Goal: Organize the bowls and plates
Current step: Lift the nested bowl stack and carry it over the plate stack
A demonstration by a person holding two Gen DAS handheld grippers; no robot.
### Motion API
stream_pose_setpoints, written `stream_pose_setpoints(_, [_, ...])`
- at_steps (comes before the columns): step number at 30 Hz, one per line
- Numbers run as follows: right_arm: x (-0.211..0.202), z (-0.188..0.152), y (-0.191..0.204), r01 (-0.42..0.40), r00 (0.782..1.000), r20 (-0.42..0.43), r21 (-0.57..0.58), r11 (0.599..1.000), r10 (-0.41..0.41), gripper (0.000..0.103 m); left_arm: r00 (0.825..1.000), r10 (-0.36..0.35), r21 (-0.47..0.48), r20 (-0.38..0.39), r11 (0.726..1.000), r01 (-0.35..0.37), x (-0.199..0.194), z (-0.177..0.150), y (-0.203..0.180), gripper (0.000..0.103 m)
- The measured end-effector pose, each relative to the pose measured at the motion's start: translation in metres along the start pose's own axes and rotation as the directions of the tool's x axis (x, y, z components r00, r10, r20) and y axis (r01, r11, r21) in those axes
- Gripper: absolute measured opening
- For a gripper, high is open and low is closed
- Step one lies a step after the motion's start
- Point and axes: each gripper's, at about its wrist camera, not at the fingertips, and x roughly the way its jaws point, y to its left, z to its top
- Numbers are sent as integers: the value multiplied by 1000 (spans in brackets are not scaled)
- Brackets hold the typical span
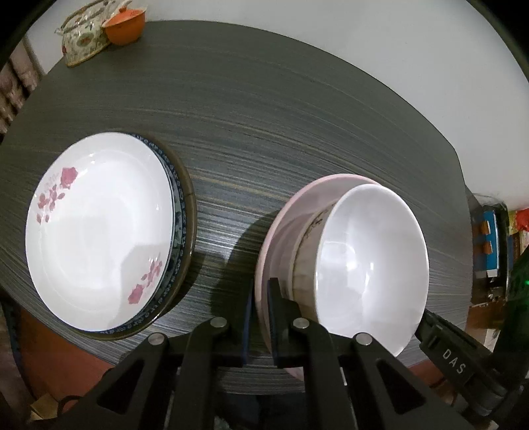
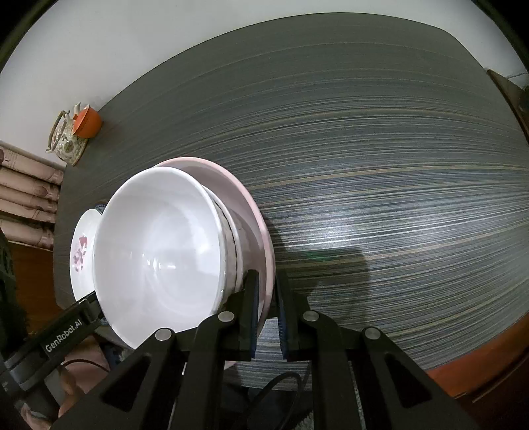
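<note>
A pink plate [image 1: 287, 225] [image 2: 244, 198] near the table's front edge carries a white bowl [image 1: 370, 264] [image 2: 158, 251] nested in a patterned bowl [image 1: 305, 251]. My left gripper [image 1: 261, 317] is shut on the plate's left rim. At the opposite rim, my right gripper [image 2: 266, 311] is shut on the same plate. Each gripper's black body [image 1: 456, 360] [image 2: 72, 327] shows in the other's view, its tips hidden behind the bowls. To the left lies a white flowered plate [image 1: 99, 231] [image 2: 81, 254] on top of a blue-patterned plate [image 1: 178, 211] and a dark-rimmed one.
The dark striped table [image 1: 264, 115] [image 2: 380, 182] stretches away behind the dishes. A floral teapot [image 1: 82, 39] [image 2: 66, 139] and an orange cup [image 1: 125, 26] [image 2: 87, 122] stand at its far left corner. Coloured clutter [image 1: 489, 241] sits beyond the right edge.
</note>
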Motion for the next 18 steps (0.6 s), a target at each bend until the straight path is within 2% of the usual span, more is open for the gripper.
stream_pose_setpoints(11, [3,1,3,5,1000,6,2,1000,-5,12,999,18,19,32,1000,-18,-1,2,-14,7])
stream_pose_setpoints(18, [1,2,3,4,1000,15,-1,1000,-4,12,999,9,21,35,1000,-10,-2,-2,-10,7])
